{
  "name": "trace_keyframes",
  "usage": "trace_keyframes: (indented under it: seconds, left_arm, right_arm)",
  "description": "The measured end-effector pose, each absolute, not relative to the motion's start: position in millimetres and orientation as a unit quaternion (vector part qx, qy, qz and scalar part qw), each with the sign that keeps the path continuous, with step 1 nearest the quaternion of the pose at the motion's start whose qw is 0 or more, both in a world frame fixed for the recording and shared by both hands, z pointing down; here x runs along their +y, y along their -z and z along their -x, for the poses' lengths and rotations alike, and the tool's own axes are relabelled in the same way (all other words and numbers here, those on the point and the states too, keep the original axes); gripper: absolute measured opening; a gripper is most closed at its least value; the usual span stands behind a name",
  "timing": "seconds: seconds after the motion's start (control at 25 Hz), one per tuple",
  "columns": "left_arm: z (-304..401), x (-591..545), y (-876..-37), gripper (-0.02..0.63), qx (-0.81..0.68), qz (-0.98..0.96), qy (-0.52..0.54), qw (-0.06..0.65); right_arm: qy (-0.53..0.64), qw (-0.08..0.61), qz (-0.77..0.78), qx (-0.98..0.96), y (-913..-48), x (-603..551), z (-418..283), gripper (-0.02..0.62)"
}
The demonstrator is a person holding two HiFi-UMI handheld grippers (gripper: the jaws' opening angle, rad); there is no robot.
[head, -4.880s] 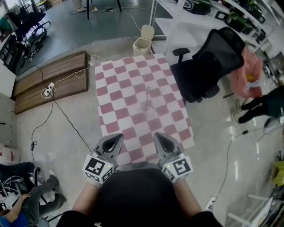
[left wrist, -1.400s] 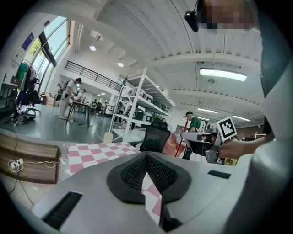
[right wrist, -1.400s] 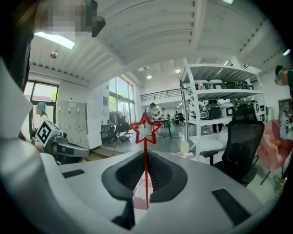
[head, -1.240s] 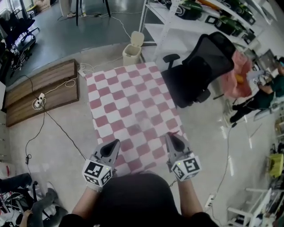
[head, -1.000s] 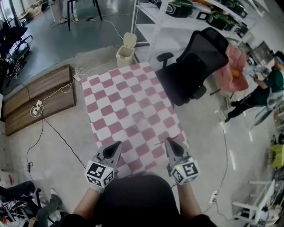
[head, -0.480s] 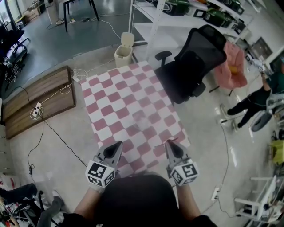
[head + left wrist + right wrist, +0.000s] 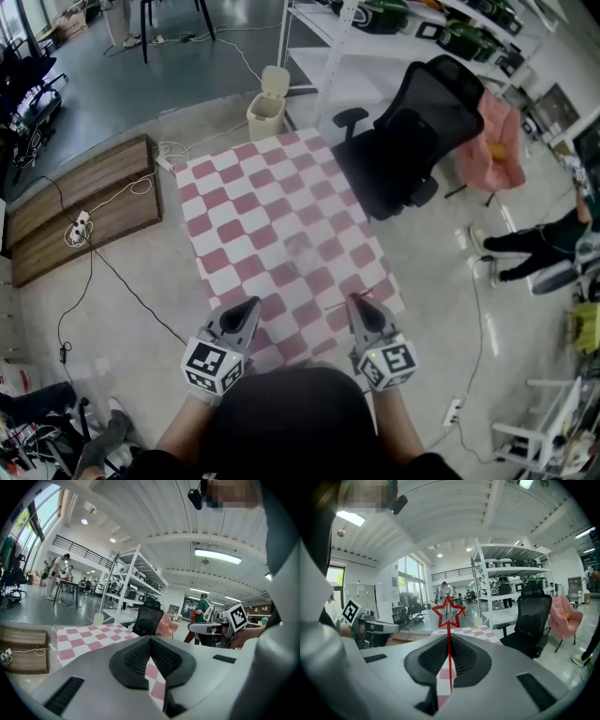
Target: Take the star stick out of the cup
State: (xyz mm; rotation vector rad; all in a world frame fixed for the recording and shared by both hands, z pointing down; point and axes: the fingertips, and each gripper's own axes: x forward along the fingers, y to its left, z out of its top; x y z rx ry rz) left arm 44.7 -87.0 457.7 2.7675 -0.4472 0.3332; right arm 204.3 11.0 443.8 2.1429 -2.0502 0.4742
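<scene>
The star stick (image 7: 449, 612) is a thin red rod topped with an open red star. It stands upright between the pads of my right gripper (image 7: 450, 638), which is shut on it. In the head view that gripper (image 7: 355, 302) hovers over the near right corner of the pink-and-white checkered table (image 7: 234, 197), and the star stick (image 7: 343, 303) shows as a fine red line at its tip. A faint clear cup (image 7: 300, 247) stands near the table's middle, apart from both grippers. My left gripper (image 7: 250, 306) is over the near edge, its tips (image 7: 150, 638) together with nothing between them.
A black office chair (image 7: 422, 122) stands right of the table, with a white shelf rack (image 7: 375, 37) behind it. A small bin (image 7: 267, 94) sits past the far edge. Wooden boards (image 7: 84, 202) and cables lie on the floor at left. A person (image 7: 544, 234) is at far right.
Some seconds ago the stick stood in the cup at mid-table; now my right gripper holds it near the front edge. Over the last second both grippers have barely moved.
</scene>
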Motion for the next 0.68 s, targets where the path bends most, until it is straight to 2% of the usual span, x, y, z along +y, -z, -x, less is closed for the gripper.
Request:
trace_keyframes:
  seconds: [0.68]
  left_arm:
    - [-45,-103,-461,0.04,-0.169,-0.966,-0.114,0.162]
  right_arm:
    - [-0.155,0.069,-0.704,-0.689,-443,-11,-206,0.025]
